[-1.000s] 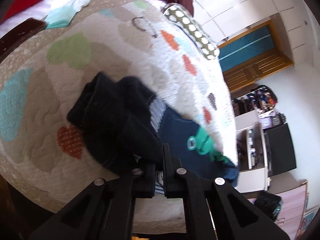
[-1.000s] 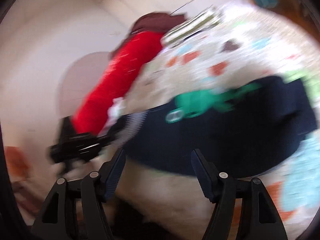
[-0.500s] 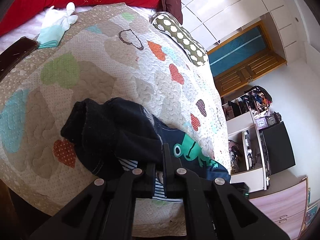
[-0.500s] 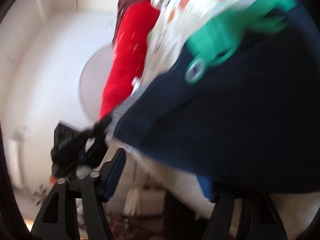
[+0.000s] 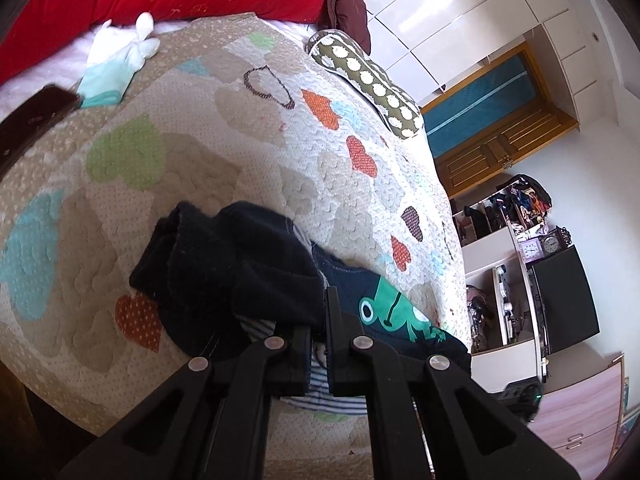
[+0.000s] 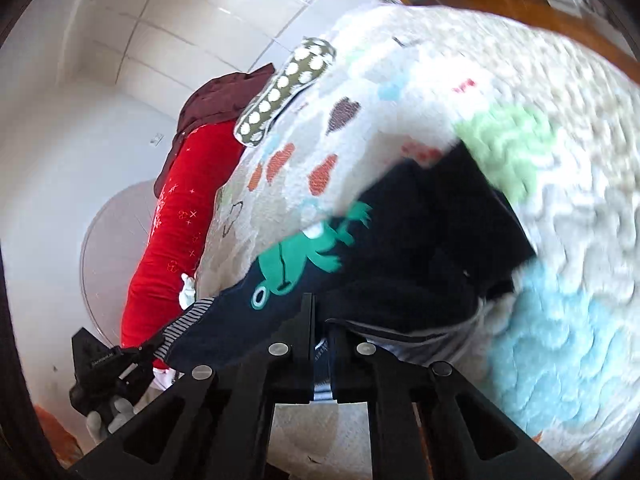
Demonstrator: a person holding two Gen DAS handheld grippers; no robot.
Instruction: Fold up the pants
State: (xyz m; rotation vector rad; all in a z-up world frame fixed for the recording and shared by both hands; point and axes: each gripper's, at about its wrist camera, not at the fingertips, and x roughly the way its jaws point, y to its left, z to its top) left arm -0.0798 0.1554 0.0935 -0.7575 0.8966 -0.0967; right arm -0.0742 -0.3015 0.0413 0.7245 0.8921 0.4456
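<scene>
Both grippers are clamped on the striped waistband of the dark pants, which lie bunched near the front edge of the quilt; the left gripper pinches one end, the right gripper, in a blurrier view, seemingly the other; the step looks like gathering the waist, so next comes lifting and pulling apart to spread the legs flat

No legible text; small print on other hand-held gripper unreadable.
</scene>
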